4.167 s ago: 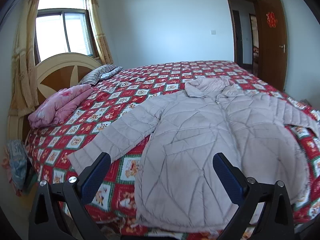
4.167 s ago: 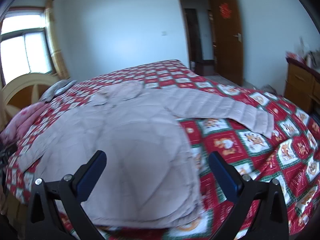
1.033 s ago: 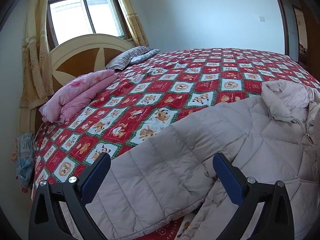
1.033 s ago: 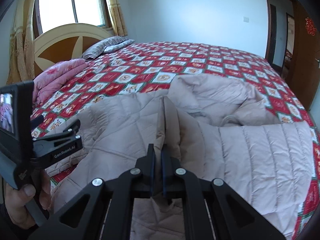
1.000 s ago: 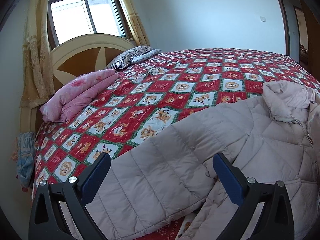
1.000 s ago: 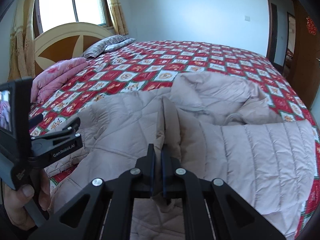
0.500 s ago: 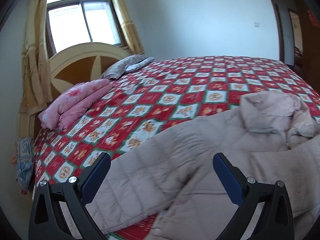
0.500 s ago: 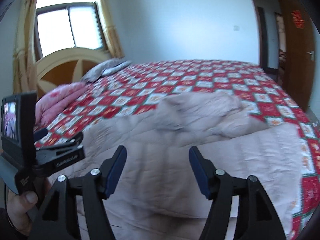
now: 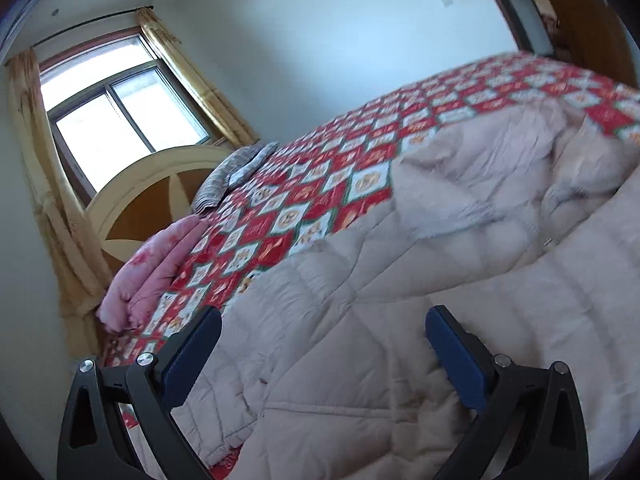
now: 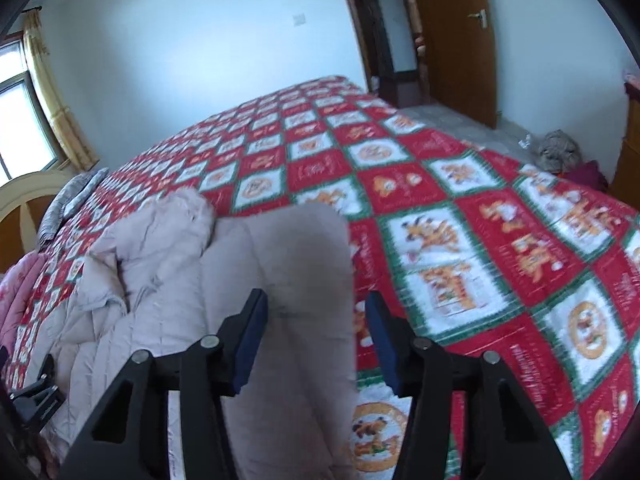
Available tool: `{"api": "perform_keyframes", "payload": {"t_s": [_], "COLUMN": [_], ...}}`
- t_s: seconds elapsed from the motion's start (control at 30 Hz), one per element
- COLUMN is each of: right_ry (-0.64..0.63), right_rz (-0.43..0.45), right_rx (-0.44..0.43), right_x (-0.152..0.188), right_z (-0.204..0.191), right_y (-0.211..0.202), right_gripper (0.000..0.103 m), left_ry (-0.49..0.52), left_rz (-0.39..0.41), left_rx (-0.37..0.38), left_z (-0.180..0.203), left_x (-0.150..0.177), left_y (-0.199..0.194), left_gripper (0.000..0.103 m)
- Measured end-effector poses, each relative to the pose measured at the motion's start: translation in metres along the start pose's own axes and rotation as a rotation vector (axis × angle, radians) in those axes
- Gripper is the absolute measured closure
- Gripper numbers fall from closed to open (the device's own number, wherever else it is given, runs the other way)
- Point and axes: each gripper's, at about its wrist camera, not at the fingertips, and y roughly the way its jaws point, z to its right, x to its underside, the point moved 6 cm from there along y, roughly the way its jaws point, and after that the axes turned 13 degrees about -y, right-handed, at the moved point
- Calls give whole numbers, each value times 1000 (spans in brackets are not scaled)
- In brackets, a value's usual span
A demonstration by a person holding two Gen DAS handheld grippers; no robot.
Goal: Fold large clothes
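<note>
Blue-padded jaws of the right gripper [image 10: 314, 330] stand partly apart, just now narrowing again after letting go, nothing pinched between them; hang above the folded-over edge of the pale pink quilted coat [image 10: 280, 280], pads clear of the fabric. Blue-padded jaws of the left gripper [image 9: 322, 350] spread wide, empty, poised over the coat [image 9: 380, 320] without touching it. Coat spread on the bed, 1 sleeve laid across the body, hood [image 10: 176, 224] bunched toward the far side, zip line visible beside the fold in the left wrist view. Under it, a red, white and green patchwork bedspread [image 10: 480, 240] covering the whole mattress. Further out, a folded pink blanket [image 9: 156, 268] and a striped grey pillow [image 9: 232, 176] by the cream-and-brown rounded headboard [image 9: 160, 200]. Beyond that, a window [image 9: 120, 108] with yellow curtains [image 9: 200, 92], a white wall, and a brown door [image 10: 452, 40] standing open at the far corner. Both views blurred by motion.
</note>
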Motion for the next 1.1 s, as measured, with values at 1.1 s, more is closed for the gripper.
{"api": "perform_keyframes", "payload": {"t_s": [1.1], "right_ry": [-356], "right_rz": [-61], "right_rx": [-59], "right_x": [25], "right_z": [-153], "right_y": [17], "right_gripper": [36], "left_ry": [-184], "left_rz": [-181], "left_rx": [121], "left_z": [-28], "left_x": [40], "left_y": [66], "left_gripper": [1]}}
